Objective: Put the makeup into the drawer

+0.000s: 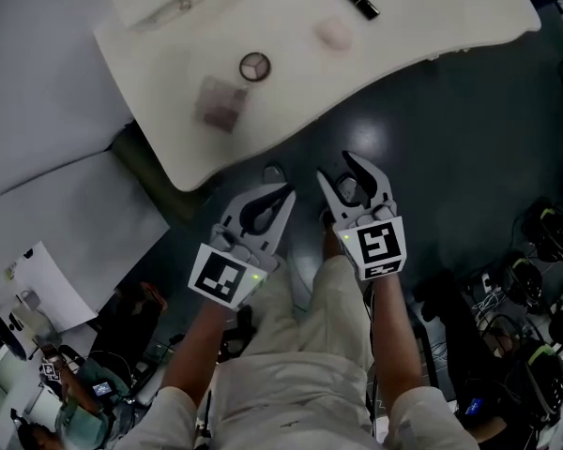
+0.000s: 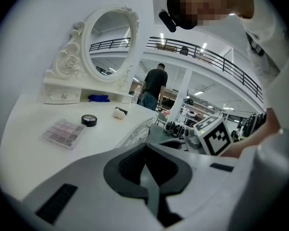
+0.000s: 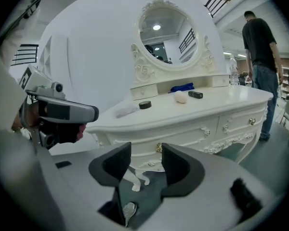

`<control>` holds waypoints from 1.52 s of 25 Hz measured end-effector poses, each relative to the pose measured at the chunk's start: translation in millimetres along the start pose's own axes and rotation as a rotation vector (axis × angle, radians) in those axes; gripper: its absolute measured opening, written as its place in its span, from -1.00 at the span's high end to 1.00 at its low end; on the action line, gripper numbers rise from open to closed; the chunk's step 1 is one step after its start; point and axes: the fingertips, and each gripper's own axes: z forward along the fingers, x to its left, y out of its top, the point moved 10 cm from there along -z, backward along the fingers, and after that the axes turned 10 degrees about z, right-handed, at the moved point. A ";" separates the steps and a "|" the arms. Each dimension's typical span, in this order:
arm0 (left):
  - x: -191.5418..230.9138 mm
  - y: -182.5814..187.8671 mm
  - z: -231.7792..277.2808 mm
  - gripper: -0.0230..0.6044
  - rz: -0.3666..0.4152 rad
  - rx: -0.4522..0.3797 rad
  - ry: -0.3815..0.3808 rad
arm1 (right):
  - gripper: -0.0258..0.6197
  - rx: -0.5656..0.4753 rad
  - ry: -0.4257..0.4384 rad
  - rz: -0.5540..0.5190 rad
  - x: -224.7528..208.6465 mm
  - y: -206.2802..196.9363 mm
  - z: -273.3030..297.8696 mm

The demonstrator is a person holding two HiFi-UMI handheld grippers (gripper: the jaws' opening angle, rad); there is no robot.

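Near the front edge of the dressing table, the left gripper has its jaws together and empty. The right gripper has its jaws apart, holding nothing. An eyeshadow palette lies on top of the table.

An oval mirror in a carved white frame stands upright at the back of the white surface, against a pale wall. A blue thing, too small to make out, lies in the recess under the mirror. A clear bottle stands near the surface's far end. Beyond that end a person in a dark shirt and jeans stands with back turned. A dark railing runs along an upper level behind. The floor is dark and glossy. Tangled cables lie on it at the right of the head view, and a white sheet shows at the lower left.
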 end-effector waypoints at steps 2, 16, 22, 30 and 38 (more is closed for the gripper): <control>0.6 -6.8 1.0 0.89 0.000 0.011 0.001 | 0.29 -0.001 -0.001 -0.002 -4.2 -5.5 13.0; 4.6 -24.3 -0.4 0.89 0.009 0.059 -0.025 | 0.25 0.032 -0.077 -0.034 -28.9 -20.5 92.3; 7.1 -23.3 -6.8 0.89 0.004 0.072 -0.032 | 0.47 0.025 -0.089 -0.015 -35.7 -17.0 107.1; 9.7 -23.1 -7.4 0.89 -0.009 0.074 -0.023 | 0.53 0.064 -0.071 -0.057 -39.2 -15.3 117.8; 3.7 -18.1 -3.2 0.89 -0.003 0.066 -0.023 | 0.53 0.071 -0.080 -0.048 -38.9 -17.7 114.1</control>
